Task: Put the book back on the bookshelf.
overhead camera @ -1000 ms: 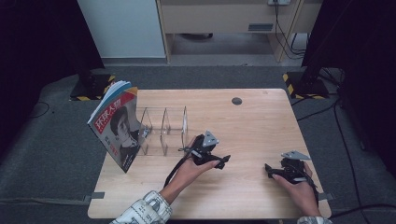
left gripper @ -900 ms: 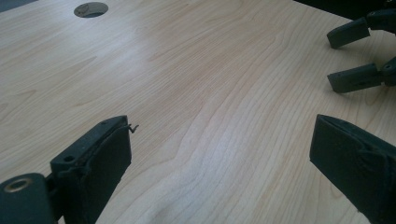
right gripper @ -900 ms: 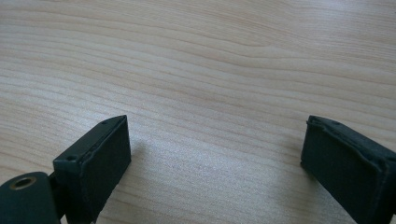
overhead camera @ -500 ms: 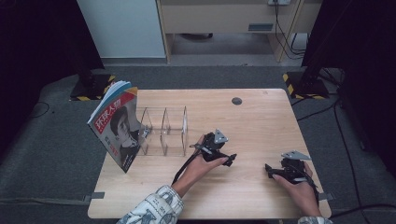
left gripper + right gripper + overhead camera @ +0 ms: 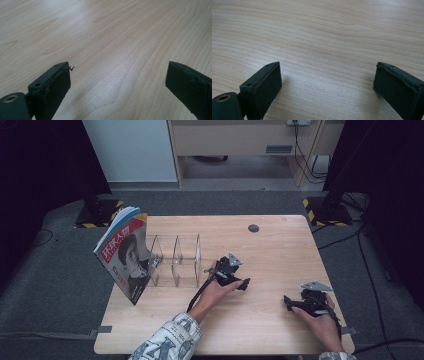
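Note:
A magazine [image 5: 124, 252] with a face on its cover leans against the left end of a clear acrylic divider rack [image 5: 176, 260] on the wooden table [image 5: 260, 255]. My left gripper [image 5: 243, 284] is at the table's middle, just right of the rack, jaws open and empty, pointing right. In the left gripper view its gripper [image 5: 117, 85] hovers low over bare wood. My right gripper [image 5: 287, 301] rests near the front right corner, open, pointing left. In the right gripper view the gripper [image 5: 327, 85] frames bare wood too.
A small dark round cap [image 5: 254, 228] lies near the table's far edge. Cables trail from both grippers toward the front. Beyond the table are a cabinet, black stands with striped bases [image 5: 325, 211] and floor cables.
My left gripper has slid to the right, away from the rack. The right gripper has stayed in place.

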